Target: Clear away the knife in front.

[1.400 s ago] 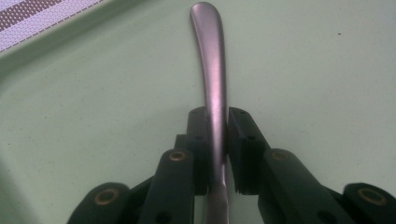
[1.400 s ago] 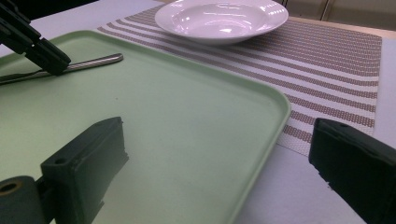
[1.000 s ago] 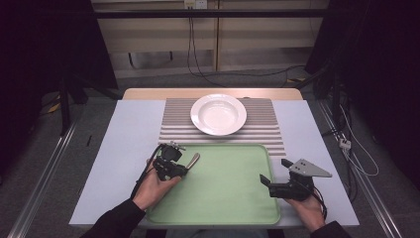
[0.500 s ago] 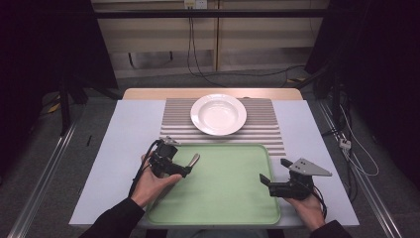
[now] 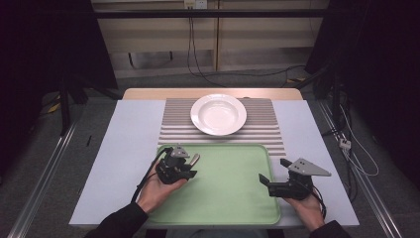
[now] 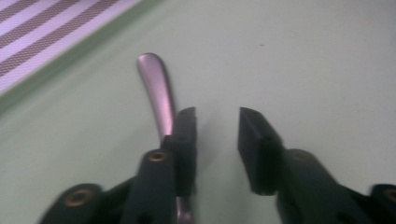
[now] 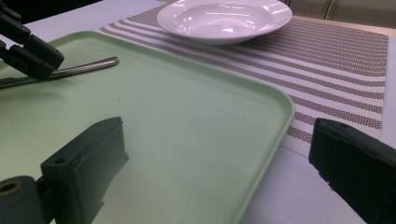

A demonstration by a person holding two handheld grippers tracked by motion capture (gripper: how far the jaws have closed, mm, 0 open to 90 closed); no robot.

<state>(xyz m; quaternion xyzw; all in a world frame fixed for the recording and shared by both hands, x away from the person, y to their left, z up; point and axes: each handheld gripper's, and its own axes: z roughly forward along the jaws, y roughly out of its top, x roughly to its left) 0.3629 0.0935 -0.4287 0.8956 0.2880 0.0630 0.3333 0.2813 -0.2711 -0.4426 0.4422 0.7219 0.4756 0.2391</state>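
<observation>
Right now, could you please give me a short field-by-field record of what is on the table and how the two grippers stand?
table: grey top
placemat: striped, beyond the tray
plate: white, empty, on the placemat
tray: green, nearest the person
utensil: metal handle lying on the tray, its far end hidden
left gripper: jaws apart, handle beside the left jaw, not between them
right gripper: jaws wide apart, straddling the tray's right edge, holding nothing

One green tray (image 5: pixel 233 198); one white plate (image 5: pixel 218 114); one striped mat (image 5: pixel 267 134); one metal utensil handle (image 6: pixel 156 91); two tools.
</observation>
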